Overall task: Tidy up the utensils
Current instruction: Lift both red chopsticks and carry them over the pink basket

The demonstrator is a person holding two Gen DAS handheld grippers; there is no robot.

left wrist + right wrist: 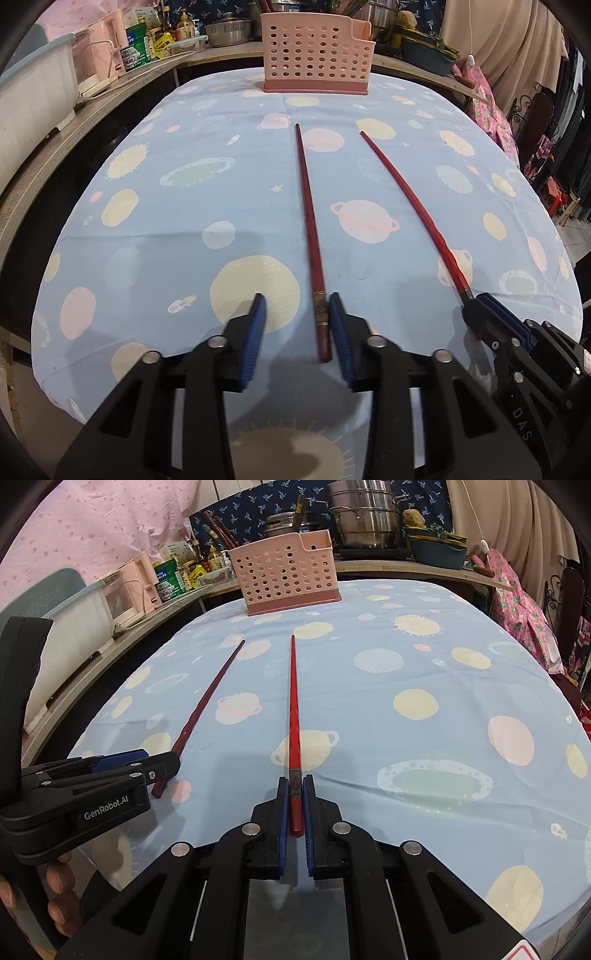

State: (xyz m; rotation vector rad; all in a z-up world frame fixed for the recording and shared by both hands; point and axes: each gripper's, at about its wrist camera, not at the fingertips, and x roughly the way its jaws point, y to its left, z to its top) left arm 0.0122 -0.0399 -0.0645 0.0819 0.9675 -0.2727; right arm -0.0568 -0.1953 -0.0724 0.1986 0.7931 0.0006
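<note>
Two red chopsticks lie on the space-print tablecloth, pointing toward a pink perforated utensil basket (314, 51) at the table's far end. My left gripper (297, 302) is open around the thick end of the dark red chopstick (306, 206), which rests against the right pad. My right gripper (295, 782) is shut on the thick end of the bright red chopstick (293, 701), also seen in the left wrist view (406, 199). The basket shows in the right wrist view (288, 572) too, as does the dark chopstick (207, 705).
A counter along the left and back holds a white tub (33, 92), bottles and packets (147, 44), steel pots (365, 513) and a teal basin (436, 550). Patterned fabrics hang at the right (517, 605). The tablecloth (184, 221) drops off at the near edge.
</note>
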